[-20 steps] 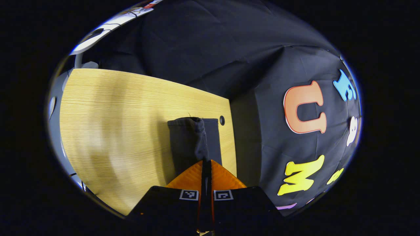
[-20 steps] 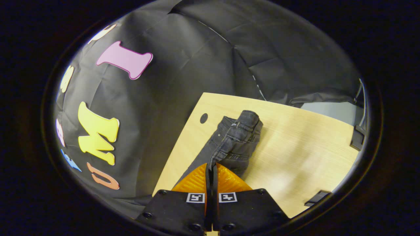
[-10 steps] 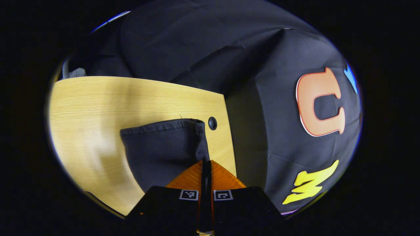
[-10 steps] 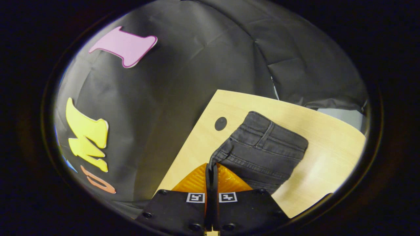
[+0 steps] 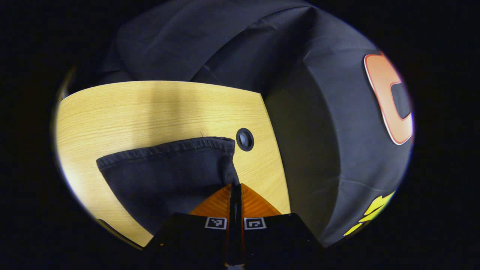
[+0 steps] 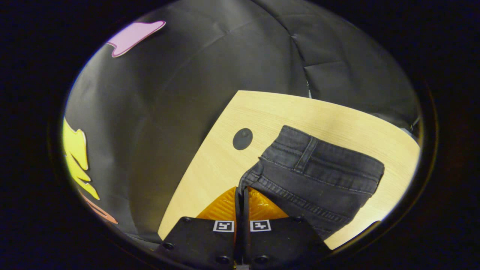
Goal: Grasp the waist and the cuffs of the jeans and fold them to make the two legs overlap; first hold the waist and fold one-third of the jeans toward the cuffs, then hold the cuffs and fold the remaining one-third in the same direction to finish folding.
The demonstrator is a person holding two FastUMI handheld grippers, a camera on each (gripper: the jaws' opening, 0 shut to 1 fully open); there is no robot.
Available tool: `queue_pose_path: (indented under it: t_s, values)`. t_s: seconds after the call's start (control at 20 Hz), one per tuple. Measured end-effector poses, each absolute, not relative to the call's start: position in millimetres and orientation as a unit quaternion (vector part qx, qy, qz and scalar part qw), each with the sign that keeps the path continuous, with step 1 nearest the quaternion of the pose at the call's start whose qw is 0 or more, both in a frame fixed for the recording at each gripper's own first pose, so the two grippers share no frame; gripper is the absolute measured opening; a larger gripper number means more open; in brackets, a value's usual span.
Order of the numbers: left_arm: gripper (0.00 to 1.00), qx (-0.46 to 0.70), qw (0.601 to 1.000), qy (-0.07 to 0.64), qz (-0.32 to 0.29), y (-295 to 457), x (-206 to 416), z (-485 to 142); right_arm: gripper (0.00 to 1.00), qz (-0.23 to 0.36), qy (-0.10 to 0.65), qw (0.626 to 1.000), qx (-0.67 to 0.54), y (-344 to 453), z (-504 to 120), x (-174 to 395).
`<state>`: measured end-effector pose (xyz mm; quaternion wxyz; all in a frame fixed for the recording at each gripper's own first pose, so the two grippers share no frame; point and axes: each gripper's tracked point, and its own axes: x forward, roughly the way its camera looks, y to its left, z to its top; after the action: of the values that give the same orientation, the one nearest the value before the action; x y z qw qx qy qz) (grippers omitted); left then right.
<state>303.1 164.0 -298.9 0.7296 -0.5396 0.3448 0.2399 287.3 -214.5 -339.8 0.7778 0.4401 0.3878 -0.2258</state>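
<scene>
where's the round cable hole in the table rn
In the left gripper view the cable hole sits near the table's right edge, just right of the jeans cuff.

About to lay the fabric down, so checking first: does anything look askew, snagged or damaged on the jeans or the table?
Nothing stands out. The left gripper pinches the cuff end of the dark grey jeans, the right gripper pinches the waistband corner; the denim shows no tear. The round hole in the light wooden table looks like a fitting.
</scene>
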Motion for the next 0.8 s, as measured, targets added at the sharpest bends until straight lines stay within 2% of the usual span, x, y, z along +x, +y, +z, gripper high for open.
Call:
queue_pose_path:
  t_s: [0.2,0.3,0.35,0.45,0.5,0.8]
  values:
    - [0.03,-0.502,0.754,0.357,0.228,152.0,288.7,-295.7,0.01,-0.243,0.396,0.778,0.424,-215.0,-355.8,289.6]
    - [0.06,-0.437,0.799,0.356,0.211,147.7,287.9,-289.8,0.02,-0.234,0.39,0.785,0.42,-210.4,-351.4,291.2]
    - [0.37,-0.39,0.825,0.352,0.209,155.8,274.4,-268.5,0.07,-0.222,0.384,0.79,0.422,-206.1,-353.0,297.8]
    - [0.99,-0.337,0.855,0.341,0.197,153.3,262.7,-248.5,0.68,-0.206,0.375,0.804,0.413,-203.3,-343.9,308.3]
    - [0.99,-0.332,0.861,0.334,0.194,154.5,280.2,-236.1,0.99,-0.202,0.374,0.812,0.399,-199.7,-342.1,306.8]
    - [0.99,-0.196,0.933,0.261,0.152,129.2,278.9,-130.0,0.98,-0.161,0.301,0.888,0.31,-199.4,-281.0,310.7]
